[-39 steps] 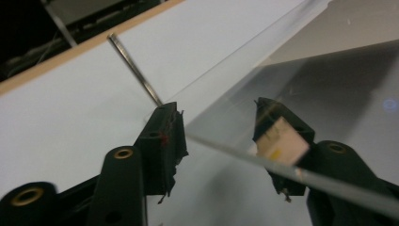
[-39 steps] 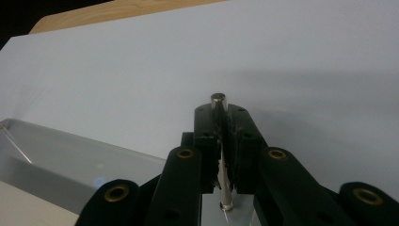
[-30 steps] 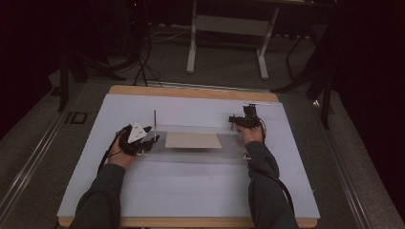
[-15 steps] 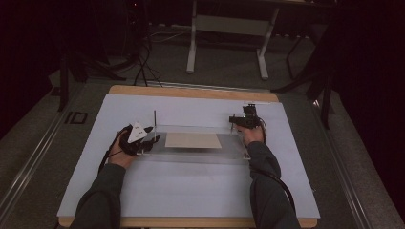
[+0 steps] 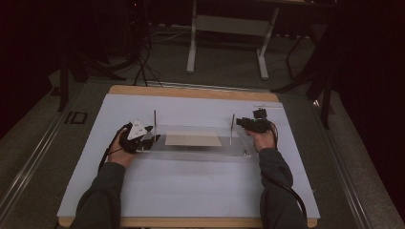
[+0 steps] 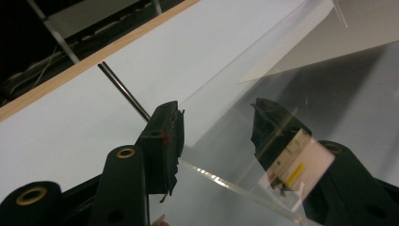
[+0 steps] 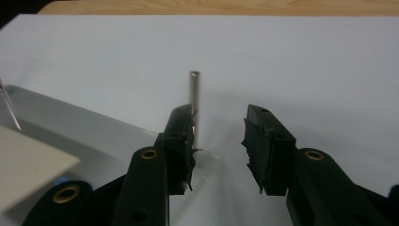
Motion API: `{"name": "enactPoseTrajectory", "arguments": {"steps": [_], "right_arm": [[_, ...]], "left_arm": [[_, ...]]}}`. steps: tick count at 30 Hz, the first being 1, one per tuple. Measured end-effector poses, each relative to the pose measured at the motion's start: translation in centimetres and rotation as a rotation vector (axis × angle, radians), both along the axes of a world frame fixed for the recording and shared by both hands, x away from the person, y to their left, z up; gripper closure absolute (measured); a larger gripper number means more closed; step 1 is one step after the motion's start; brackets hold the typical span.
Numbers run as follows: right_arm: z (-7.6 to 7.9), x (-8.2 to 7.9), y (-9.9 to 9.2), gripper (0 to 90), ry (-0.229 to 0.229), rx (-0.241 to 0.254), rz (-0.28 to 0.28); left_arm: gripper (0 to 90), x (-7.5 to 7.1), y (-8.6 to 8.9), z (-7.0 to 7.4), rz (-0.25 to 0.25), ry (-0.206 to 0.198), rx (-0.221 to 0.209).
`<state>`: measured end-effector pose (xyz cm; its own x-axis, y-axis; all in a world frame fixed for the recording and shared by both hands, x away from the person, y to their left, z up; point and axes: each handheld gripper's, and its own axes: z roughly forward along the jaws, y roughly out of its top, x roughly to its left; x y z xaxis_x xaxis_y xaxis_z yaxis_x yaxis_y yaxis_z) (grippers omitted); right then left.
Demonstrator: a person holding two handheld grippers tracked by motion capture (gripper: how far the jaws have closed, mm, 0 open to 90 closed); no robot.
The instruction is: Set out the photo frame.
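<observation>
Nothing appears to have shifted since the earlier frames; both hands and both grippers sit where they did a second ago, at the two ends of the clear acrylic plate (image 5: pixel 200 151) lying across the middle of the white table top (image 5: pixel 191 191), which has a pale wooden edge at its far side. At the left, the person's left hand (image 5: pixel 122 152) holds the left gripper (image 5: pixel 143 138), topped by a grey three-cornered plate, at the plate's left end; in the left gripper view its two black jaws stand apart, one on each side of the clear plate's edge (image 6: pixel 235 183), the left jaw just beside it, and contact cannot be told; a thin upright metal rod (image 6: pixel 124 92) rises behind that jaw. On the middle of the clear plate lies a flat beige rectangular sheet (image 5: pixel 193 139). Right of it, a second thin metal rod (image 5: pixel 232 128) stands near the plate's right end; the right gripper (image 5: pixel 241 123), held by the right hand (image 5: pixel 261 139), reaches toward it; in the right gripper view its jaws are apart, the rod (image 7: pixel 194 106) touching or just beside the left jaw, the right jaw well clear.
</observation>
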<state>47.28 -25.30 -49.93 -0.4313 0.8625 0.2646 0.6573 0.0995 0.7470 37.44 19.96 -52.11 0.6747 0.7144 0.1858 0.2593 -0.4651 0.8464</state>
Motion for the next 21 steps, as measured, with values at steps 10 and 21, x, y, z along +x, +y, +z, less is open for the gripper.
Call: {"name": "enactPoseTrajectory", "arguments": {"steps": [10,21], "right_arm": [[-0.7,-2.8,-1.6,63.5,-0.079,-0.098,0.069],[-2.0,-4.7,-0.6,65.5,-0.111,-0.203,0.161]], "left_arm": [[50.6,0.3,0.1,0.3,-0.004,0.019,-0.004],[50.6,0.3,0.1,0.3,-0.004,0.024,-0.006]]}}
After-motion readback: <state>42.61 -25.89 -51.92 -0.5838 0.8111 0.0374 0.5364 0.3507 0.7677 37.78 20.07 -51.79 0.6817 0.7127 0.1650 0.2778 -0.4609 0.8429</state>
